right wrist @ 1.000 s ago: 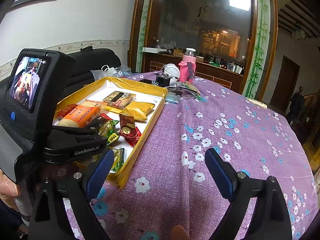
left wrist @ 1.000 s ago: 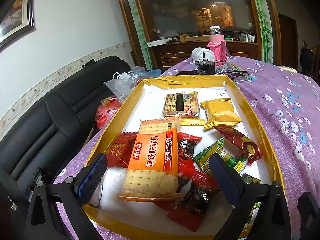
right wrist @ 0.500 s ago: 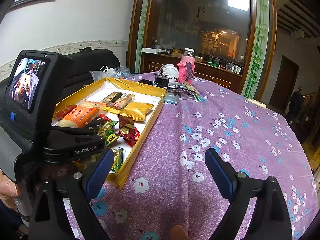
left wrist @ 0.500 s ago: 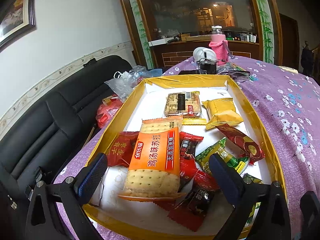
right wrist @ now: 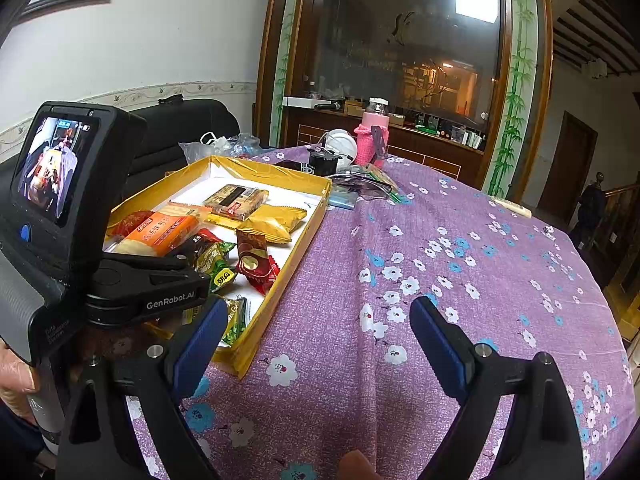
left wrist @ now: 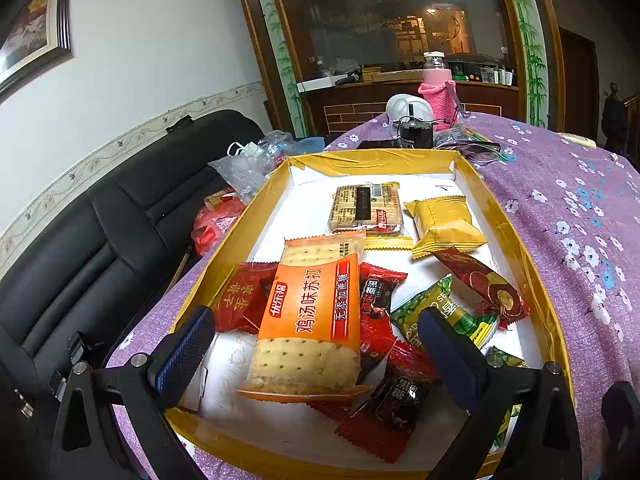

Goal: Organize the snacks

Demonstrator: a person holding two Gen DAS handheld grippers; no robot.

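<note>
The left gripper [left wrist: 316, 350] hangs with fingers spread wide and empty over the near end of the yellow tray [left wrist: 516, 240], above the orange cracker pack [left wrist: 310, 316]. The right gripper [right wrist: 318, 340], fingers equally wide and empty, is over the bare purple bench [right wrist: 460, 240] beside the tray. In the tray lie two cracker packs, one yellow pouch [left wrist: 446, 224] and several small red and green sweets.
</note>
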